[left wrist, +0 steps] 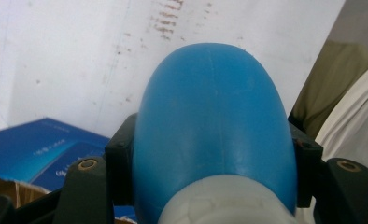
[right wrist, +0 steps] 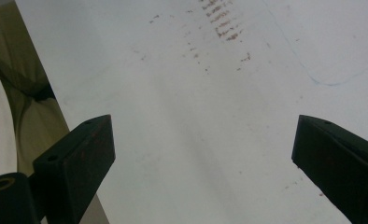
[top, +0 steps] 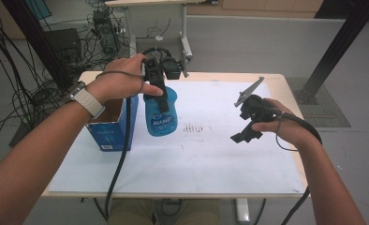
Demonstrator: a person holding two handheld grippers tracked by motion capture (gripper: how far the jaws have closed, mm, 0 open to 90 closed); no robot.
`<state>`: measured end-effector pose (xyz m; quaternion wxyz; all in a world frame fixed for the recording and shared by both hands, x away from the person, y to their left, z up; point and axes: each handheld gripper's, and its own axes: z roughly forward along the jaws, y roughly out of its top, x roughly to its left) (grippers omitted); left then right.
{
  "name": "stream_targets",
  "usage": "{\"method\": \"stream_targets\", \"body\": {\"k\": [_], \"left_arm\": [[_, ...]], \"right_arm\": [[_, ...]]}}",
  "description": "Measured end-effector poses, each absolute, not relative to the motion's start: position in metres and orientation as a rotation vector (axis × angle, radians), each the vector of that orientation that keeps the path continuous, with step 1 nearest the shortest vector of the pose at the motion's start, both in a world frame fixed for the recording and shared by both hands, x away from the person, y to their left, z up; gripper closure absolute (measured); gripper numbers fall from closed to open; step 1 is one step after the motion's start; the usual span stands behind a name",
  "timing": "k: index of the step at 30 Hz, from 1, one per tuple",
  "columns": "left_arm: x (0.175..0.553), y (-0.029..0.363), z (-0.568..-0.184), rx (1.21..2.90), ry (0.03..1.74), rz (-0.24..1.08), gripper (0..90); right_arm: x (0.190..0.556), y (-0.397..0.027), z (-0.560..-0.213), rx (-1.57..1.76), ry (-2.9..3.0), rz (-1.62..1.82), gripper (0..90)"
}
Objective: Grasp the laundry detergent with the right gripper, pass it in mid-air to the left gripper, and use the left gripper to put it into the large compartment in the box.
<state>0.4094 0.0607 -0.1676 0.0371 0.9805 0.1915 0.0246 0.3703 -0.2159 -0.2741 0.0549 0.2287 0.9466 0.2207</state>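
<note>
We see one blue bottle (top: 161,112) held just above the white sheet (top: 196,159), at the left, just right of one blue box (top: 112,129). Our left gripper (top: 155,86) pinches it from above, and hand and gripper hide its neck; the label is too small to read. In the left gripper view the bottle (left wrist: 215,126) blocks much of the table and its cap is cut off. Our right gripper (top: 246,133), well apart at the right, hangs spread wide with nothing between its jaws.
</note>
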Motion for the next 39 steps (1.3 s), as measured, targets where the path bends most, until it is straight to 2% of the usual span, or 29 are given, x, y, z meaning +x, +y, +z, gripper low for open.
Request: {"method": "stream_targets", "body": {"k": [11,27,31,39], "left_arm": [[0.414,0.055,-0.156,3.017,0.809,0.078,37.8],[0.418,0.054,-0.138,2.931,1.103,0.082,37.8],[0.420,0.057,-0.131,2.888,1.223,0.082,37.8],[0.422,0.070,-0.118,2.826,1.391,0.138,37.8]], "right_arm": [[0.370,-0.222,-0.274,0.663,2.876,0.553,6.9],[0.366,-0.235,-0.271,0.677,2.880,0.564,6.9],[0.365,-0.237,-0.270,0.670,2.882,0.554,6.9],[0.366,-0.237,-0.271,0.658,2.893,0.538,7.1]]}}
